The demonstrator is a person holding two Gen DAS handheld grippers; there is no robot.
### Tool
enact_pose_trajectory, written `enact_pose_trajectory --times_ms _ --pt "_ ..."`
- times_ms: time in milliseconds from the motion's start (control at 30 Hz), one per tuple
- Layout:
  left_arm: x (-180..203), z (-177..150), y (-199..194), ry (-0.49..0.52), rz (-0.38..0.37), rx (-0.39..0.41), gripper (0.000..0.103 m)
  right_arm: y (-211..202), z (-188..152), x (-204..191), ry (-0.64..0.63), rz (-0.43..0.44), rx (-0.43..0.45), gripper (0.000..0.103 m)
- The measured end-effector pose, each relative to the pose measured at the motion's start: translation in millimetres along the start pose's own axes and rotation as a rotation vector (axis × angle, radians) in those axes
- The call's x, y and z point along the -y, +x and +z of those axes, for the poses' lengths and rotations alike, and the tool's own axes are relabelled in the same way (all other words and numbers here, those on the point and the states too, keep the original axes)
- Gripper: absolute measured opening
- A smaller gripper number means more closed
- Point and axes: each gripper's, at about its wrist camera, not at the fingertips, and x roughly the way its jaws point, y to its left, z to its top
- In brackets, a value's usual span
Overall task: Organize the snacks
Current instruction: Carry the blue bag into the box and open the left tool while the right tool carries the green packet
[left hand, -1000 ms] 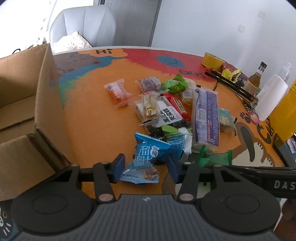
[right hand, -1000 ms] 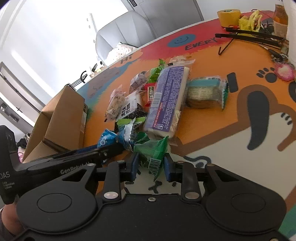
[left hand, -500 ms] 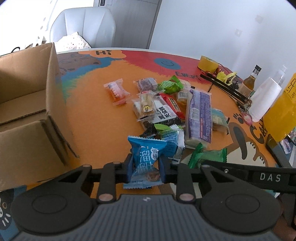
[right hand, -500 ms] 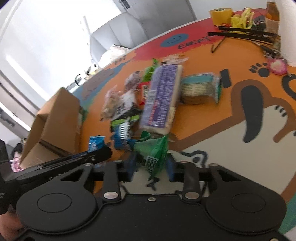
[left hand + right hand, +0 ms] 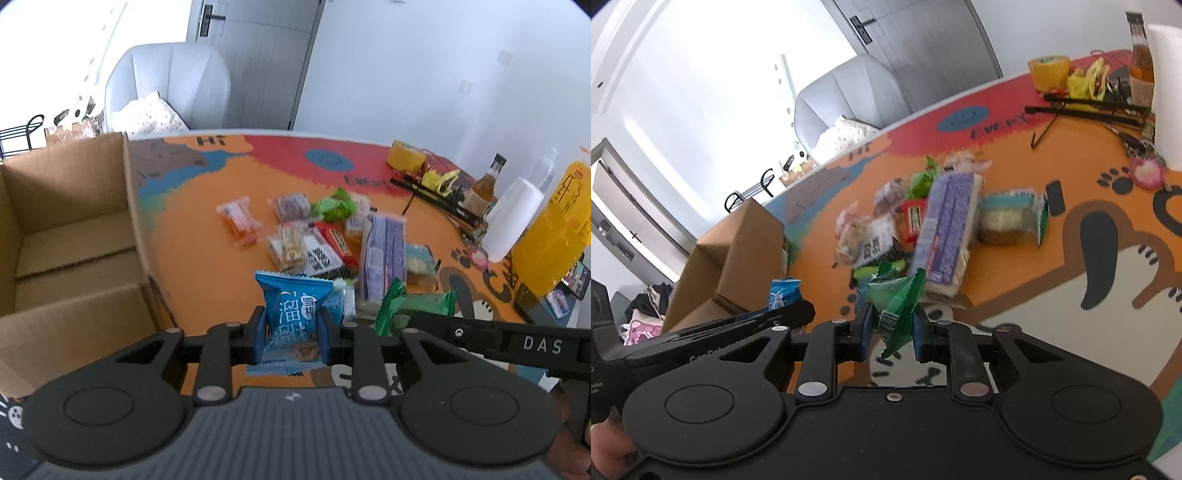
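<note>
My left gripper (image 5: pixel 291 332) is shut on a blue snack packet (image 5: pixel 291 306), held upright just above the orange table mat (image 5: pixel 192 266). In the right wrist view my right gripper (image 5: pixel 892 328) is shut on a green snack packet (image 5: pixel 897 299), lifted off the table. The green packet (image 5: pixel 406 306) also shows to the right in the left wrist view. An open cardboard box (image 5: pixel 74 236) with nothing visible inside stands to the left. Beyond both grippers lies a pile of several wrapped snacks around a long purple pack (image 5: pixel 382 251).
Along the table's right edge stand a yellow tape roll (image 5: pixel 406 157), a brown bottle (image 5: pixel 484 188), a white bottle (image 5: pixel 513 218) and a big yellow drink bottle (image 5: pixel 554 229). Black hangers (image 5: pixel 443 203) lie near them. A grey armchair (image 5: pixel 166 88) sits behind the table.
The left jaws closed on the blue packet and lifted it off the table. The right gripper rose with the green packet pinched between its pads.
</note>
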Motion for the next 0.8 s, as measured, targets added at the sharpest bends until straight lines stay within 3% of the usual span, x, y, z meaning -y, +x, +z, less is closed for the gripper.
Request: enact_pose_trajectory --times_ms 800 --pt "-32.1 27.2 -62.1 -0.046 0.068 0.141 0.027 -10.4 24.2 -56.4 -0.083 0.080 0.100 0.020"
